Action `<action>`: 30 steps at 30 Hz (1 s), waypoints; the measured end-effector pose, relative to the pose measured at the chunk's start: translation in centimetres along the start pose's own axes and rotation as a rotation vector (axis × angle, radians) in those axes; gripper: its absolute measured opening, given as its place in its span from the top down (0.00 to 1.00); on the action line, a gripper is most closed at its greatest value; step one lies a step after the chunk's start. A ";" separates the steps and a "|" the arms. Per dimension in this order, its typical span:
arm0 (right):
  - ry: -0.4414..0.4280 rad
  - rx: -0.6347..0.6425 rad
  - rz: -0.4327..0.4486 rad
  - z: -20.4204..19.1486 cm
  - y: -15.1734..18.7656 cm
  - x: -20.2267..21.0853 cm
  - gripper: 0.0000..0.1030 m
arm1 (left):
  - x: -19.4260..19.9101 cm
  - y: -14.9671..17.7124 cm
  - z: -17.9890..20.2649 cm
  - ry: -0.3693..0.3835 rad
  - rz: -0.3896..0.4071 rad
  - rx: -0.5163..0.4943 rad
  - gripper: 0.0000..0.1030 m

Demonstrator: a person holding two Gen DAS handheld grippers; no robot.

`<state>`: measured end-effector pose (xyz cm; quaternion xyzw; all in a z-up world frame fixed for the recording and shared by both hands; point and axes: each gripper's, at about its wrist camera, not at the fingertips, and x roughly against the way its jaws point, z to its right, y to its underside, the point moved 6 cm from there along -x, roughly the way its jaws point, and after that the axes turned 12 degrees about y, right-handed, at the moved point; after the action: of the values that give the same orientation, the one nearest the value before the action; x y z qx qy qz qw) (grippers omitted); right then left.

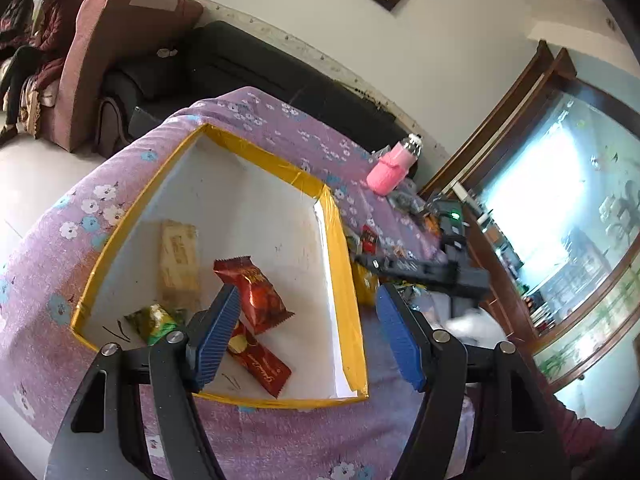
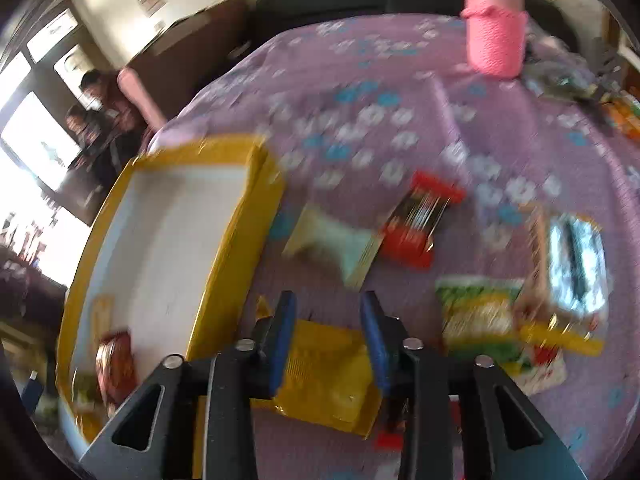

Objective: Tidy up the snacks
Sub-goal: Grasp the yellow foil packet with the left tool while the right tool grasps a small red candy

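A yellow-rimmed box [image 1: 344,264] with a white floor sits on the purple floral cloth. It holds a red snack packet [image 1: 256,300], a second red packet [image 1: 262,364], a beige packet [image 1: 180,256] and a green packet [image 1: 154,322]. My left gripper [image 1: 308,320] is open and empty above the box's near right corner. My right gripper [image 2: 328,340] is open, its fingers either side of a yellow packet [image 2: 324,380] lying beside the box [image 2: 236,248]. More loose packets lie beyond: a pale one [image 2: 332,244], a red one [image 2: 420,220], a green one [image 2: 480,320].
A pink-sleeved bottle [image 1: 392,164] stands at the far side of the cloth, also in the right wrist view [image 2: 496,36]. A sofa [image 1: 240,64] and seated people [image 1: 48,20] are behind. The right gripper body [image 1: 432,268] shows in the left view.
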<state>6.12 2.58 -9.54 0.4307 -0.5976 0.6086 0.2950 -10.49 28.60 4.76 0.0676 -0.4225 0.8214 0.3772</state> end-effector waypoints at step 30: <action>-0.439 -0.361 0.148 19.8 3.3 4.1 0.53 | -23.0 4.4 9.4 -0.311 -0.542 -0.432 0.33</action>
<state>4.76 -17.84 -9.17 0.4476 -0.7756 0.4046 0.1853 0.85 7.04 -2.01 0.2197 -0.6050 0.5638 0.5175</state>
